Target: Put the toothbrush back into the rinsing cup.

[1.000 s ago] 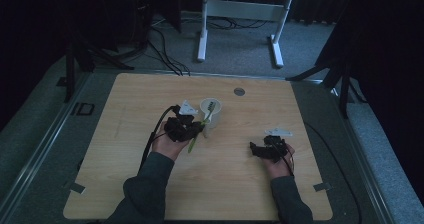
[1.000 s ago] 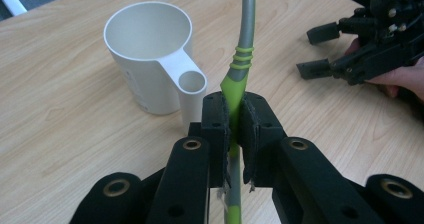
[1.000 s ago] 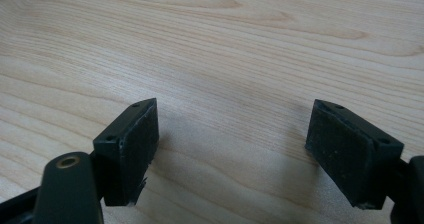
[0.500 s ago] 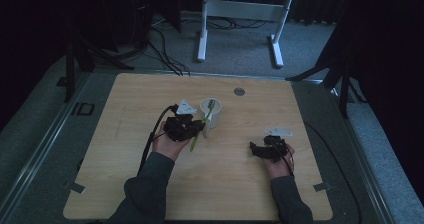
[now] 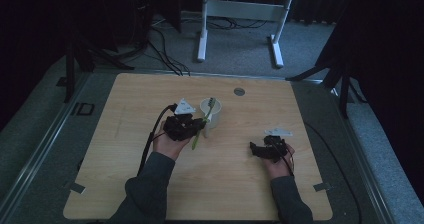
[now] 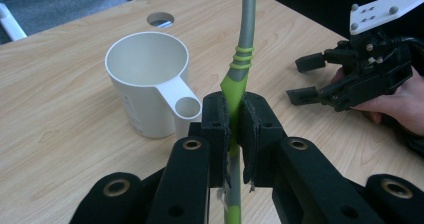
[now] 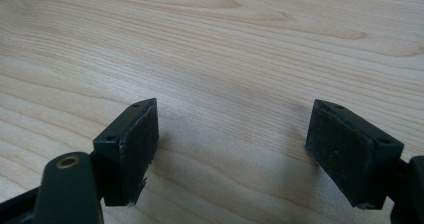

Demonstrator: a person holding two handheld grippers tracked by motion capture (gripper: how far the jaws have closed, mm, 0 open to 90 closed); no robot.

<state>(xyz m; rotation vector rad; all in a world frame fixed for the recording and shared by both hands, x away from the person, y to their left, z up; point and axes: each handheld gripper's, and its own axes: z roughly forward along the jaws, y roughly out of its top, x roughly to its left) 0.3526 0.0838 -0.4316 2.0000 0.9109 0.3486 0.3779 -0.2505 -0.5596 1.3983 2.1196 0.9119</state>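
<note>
My left gripper [image 5: 194,128] [image 6: 232,115] is shut on a green and grey toothbrush [image 5: 198,135] [image 6: 241,66], gripping the green part of its handle. The brush stands tilted, and in the high view its upper end lies over the mouth of a white handled cup [image 5: 215,118]. In the left gripper view that cup [image 6: 144,79] stands upright just left of the jaws, its handle toward me. My right gripper [image 5: 255,150] [image 7: 232,144] rests low over the bare wood at the right, jaws wide open with nothing between them. It also appears in the left gripper view [image 6: 306,78].
A round hole [image 5: 239,91] [image 6: 160,19] is cut in the wooden table [image 5: 300,114] behind the cup. Beyond the far edge a white stand [image 5: 240,9] and cables lie on the grey floor. Bare wood stretches between the two hands.
</note>
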